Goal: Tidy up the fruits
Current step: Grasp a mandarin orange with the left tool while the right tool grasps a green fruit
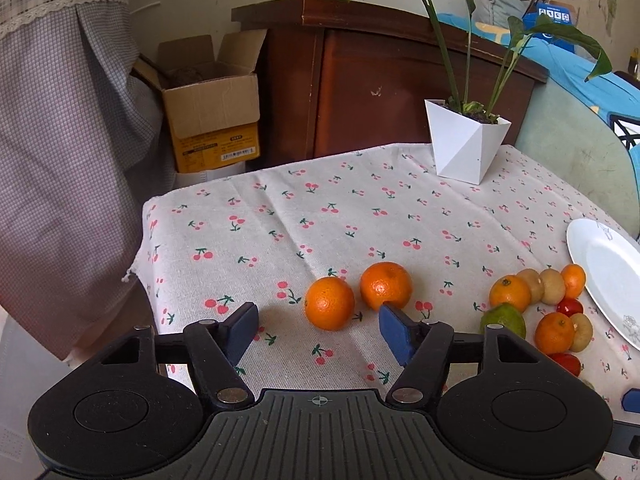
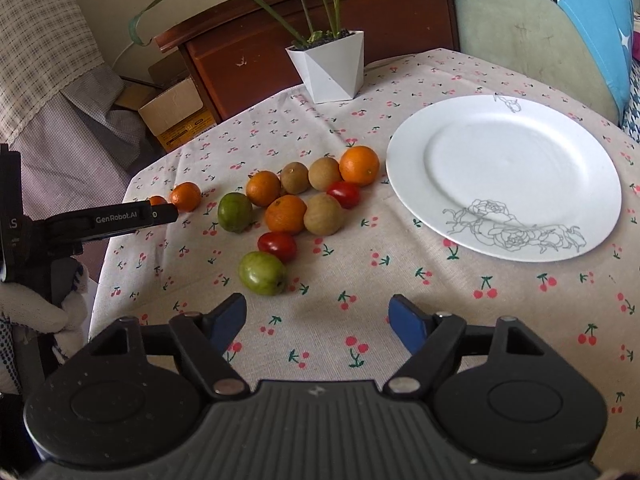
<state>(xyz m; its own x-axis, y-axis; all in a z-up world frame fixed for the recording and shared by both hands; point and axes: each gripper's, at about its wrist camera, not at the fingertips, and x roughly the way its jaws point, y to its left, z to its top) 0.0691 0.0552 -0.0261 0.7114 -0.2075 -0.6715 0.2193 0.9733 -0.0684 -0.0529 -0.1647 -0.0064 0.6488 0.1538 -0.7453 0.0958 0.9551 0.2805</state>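
Just ahead of the spread left hand-held gripper [image 1: 318,330] — two oranges [image 1: 329,303].

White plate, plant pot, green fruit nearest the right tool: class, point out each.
White plate [image 2: 504,120], right wrist view, far rim.
Plant pot [image 2: 332,76], right wrist view, front face.
Green fruit [image 2: 262,273], right wrist view, top skin.

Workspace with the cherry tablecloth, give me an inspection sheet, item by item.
Surface: cherry-print cloth-covered table.
Job's things: empty white floral-rimmed plate; mixed cluster of oranges, brown round fruits, red and green fruits left of it; two separate oranges.
Clutter: white faceted plant pot.
Grippers: left gripper open before the two oranges; right gripper open, empty.
Cables: nothing seen.
Surroundings: open cardboard box, brown wooden cabinet.
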